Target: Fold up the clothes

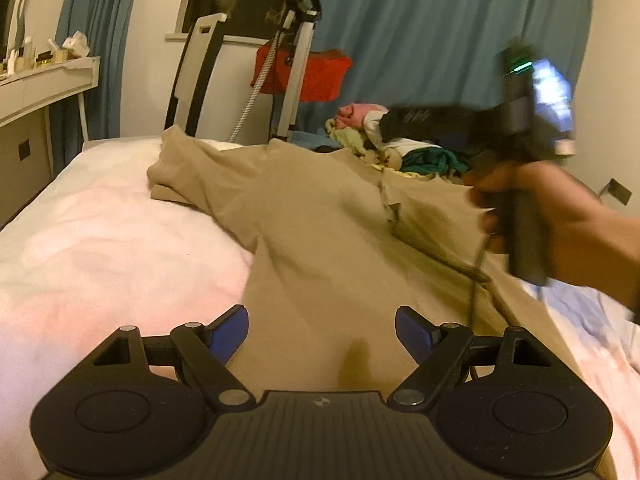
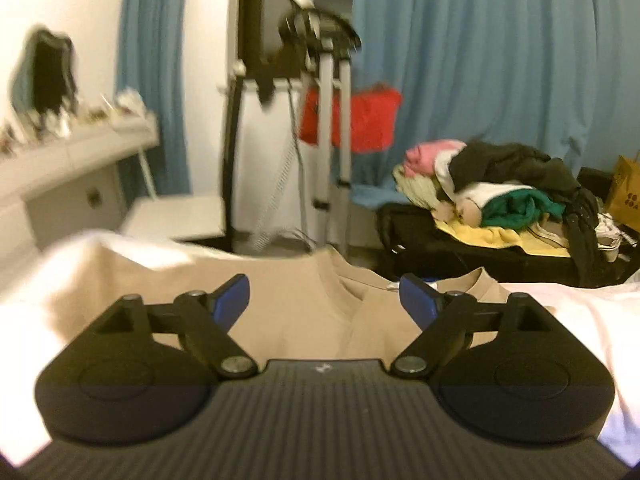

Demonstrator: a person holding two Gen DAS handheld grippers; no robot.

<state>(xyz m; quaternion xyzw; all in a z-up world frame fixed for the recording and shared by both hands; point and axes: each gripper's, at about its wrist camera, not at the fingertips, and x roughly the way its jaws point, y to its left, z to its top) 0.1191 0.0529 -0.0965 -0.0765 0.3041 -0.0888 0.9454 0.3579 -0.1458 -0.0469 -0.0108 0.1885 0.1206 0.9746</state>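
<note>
A beige garment (image 1: 320, 216) lies spread over the pale bed (image 1: 100, 240), one part bunched toward the far left. My left gripper (image 1: 322, 332) hovers low over its near end, jaws wide apart with only cloth beneath them. At the right of the left wrist view, a hand carries the right gripper's blurred body (image 1: 524, 136) above the garment. In the right wrist view my right gripper (image 2: 324, 300) is open and holds nothing, with the beige garment's neckline (image 2: 360, 284) just beyond its blue pads (image 2: 418, 300).
A heap of mixed clothes (image 2: 496, 188) sits on a dark case beyond the bed's far side. A garment steamer stand (image 2: 328, 120) with a red item rises before blue curtains (image 2: 480, 60). A white shelf with small items (image 1: 44, 72) runs along the left wall.
</note>
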